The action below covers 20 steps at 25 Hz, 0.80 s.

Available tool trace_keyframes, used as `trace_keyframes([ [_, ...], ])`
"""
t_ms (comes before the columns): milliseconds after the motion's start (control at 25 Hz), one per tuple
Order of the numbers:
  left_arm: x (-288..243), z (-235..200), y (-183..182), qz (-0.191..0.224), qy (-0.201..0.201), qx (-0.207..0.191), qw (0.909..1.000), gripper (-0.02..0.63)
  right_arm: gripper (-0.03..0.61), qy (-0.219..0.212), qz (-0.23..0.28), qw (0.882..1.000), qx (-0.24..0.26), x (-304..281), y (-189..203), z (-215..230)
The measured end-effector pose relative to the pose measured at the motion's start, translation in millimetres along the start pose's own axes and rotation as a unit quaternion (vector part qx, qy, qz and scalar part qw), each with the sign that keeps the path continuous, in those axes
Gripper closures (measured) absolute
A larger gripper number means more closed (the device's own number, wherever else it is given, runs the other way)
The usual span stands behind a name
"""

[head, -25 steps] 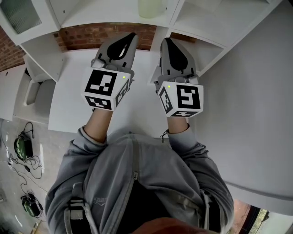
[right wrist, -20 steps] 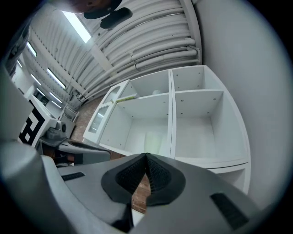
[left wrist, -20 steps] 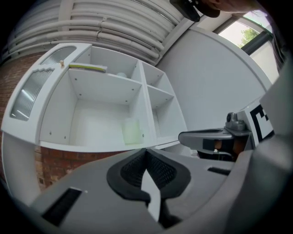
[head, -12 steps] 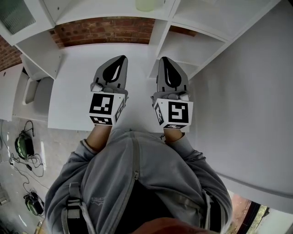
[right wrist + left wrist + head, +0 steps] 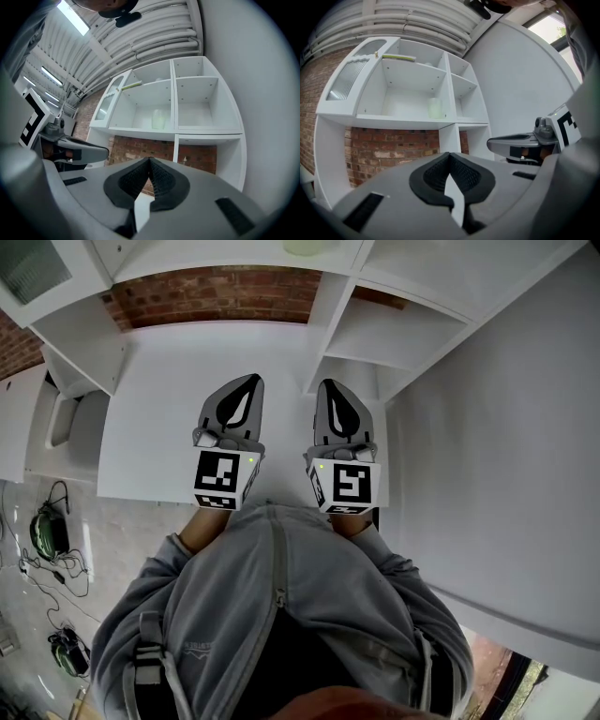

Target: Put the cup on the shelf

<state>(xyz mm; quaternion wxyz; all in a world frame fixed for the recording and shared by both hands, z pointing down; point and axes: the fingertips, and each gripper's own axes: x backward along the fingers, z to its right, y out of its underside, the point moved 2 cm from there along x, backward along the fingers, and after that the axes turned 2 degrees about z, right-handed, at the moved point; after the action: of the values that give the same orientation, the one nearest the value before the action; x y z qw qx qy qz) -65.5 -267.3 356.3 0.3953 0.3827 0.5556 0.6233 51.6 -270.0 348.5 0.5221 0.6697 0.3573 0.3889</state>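
In the head view I see the left tool (image 5: 251,381) and the right tool (image 5: 327,384) side by side just above the middle of the frame, over the front part of the white counter (image 5: 159,371). Each has its jaws drawn together with nothing in them. The cup (image 5: 305,246), pale green, shows only as a sliver at the top edge, centre, inside the white shelf unit (image 5: 375,334) and well apart from both tools. In the left gripper view, the left tool (image 5: 449,154) has its jaws meeting at the tip in the lower middle, closed on nothing. The cup (image 5: 435,108) stands upright just above centre, on the board of the wide compartment, at its right end just beside the upright divider. A brick wall (image 5: 389,150) fills the gap under that board at the left, and the right tool (image 5: 520,143) pokes in at the right edge. In the right gripper view, the right tool (image 5: 149,160) has its jaws touching at the tip, bottom centre, equally empty. The cup (image 5: 158,119) sits above them near mid-frame, in the same compartment left of the divider, and the left tool (image 5: 77,151) shows at the left edge.
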Motion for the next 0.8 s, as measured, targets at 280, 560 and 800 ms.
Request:
trace_keyframes([
  [280, 0.0, 2.9, 0.2, 0.001, 0.004, -0.004, 1.0, 0.607, 0.552, -0.012, -0.006, 1.0, 0.004, 0.9, 3.2, -5.7],
  [560, -2.2, 2.6, 0.1, 0.004, 0.005, -0.003, 1.0, 0.607, 0.552, -0.017, -0.006, 1.0, 0.0, -2.0, 2.4, -4.9],
  [800, -4.5, 4.3, 1.0, 0.003, 0.011, 0.0, 0.9999, 0.607, 0.552, -0.015, -0.002, 1.0, -0.001, -2.0, 1.6, -2.2],
])
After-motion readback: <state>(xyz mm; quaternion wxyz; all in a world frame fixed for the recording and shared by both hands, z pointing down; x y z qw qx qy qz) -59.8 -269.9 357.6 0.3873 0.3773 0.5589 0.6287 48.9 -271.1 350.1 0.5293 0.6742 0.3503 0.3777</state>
